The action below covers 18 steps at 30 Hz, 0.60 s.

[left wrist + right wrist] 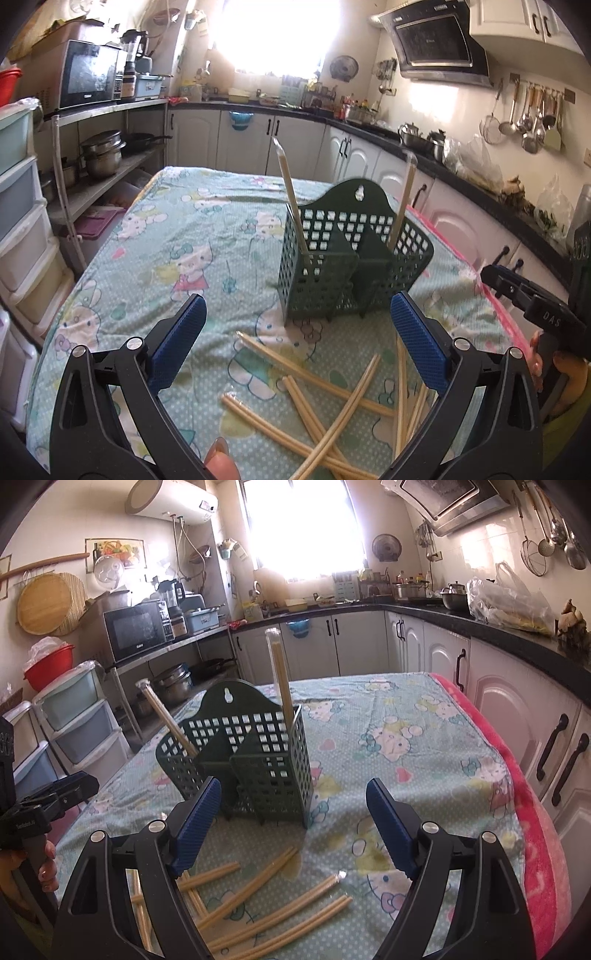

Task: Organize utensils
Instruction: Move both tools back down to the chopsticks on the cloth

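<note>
A dark green perforated utensil holder (347, 258) (243, 760) stands on the patterned tablecloth (177, 236) (406, 738). Two wrapped chopstick pairs stand in it, one leaning left (291, 199) (166, 716) and one on the right side (402, 199) (280, 679). Several more wrapped chopsticks (325, 406) (266, 893) lie scattered on the cloth in front of the holder. My left gripper (297, 317) hovers open above the scattered chopsticks, nothing between its blue pads. My right gripper (293, 801) is open too, just short of the holder, with loose chopsticks below it.
The right gripper's black body (532, 299) shows at the right edge of the left view; the left gripper's body (44, 801) at the left edge of the right view. Plastic drawers (77, 720) stand left of the table, white cabinets (517, 716) on the right. A pink blanket edge (532, 834) lines the table's right side.
</note>
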### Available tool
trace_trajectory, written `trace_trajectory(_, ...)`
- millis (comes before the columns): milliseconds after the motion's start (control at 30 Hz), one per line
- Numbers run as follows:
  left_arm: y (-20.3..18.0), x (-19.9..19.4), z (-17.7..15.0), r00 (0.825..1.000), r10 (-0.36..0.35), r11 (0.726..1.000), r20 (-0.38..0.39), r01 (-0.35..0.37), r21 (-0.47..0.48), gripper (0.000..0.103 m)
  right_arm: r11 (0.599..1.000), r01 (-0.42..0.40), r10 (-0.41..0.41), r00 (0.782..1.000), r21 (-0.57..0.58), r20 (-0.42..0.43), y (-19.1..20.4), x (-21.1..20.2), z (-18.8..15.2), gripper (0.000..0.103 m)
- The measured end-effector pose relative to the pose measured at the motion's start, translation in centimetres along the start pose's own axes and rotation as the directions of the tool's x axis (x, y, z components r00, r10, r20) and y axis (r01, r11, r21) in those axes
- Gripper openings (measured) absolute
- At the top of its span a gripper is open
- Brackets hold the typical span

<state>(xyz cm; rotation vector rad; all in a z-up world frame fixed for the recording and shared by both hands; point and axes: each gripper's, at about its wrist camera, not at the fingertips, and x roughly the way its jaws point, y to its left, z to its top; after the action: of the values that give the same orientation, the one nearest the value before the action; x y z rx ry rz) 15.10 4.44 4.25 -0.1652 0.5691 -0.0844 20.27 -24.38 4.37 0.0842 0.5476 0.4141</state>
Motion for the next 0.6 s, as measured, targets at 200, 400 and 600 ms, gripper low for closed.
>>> trace_trajectory(200, -1.7, 1.5, -1.5, 0.997, -0.017, 0.997, -0.07, 0.022, 0.079, 0.092, 1.0, 0.01, -0.009, 0.999, 0.008, -0.043, -0.4, 0.4, -1.2, 0.078)
trace_trajectory(400, -3.6, 3.7, -2.8, 0.987, -0.036, 0.986, -0.156, 0.061, 0.158, 0.086, 0.999, 0.037, -0.036, 0.995, 0.005, -0.091, -1.0, 0.9, -2.3, 0.078)
trace_trajectory(600, -4.5, 6.3, -3.7, 0.969, -0.045, 0.977, -0.241, 0.093, 0.192, 0.077, 0.998, 0.059, -0.056, 0.985, 0.013, -0.165, -2.2, 2.0, -3.7, 0.078)
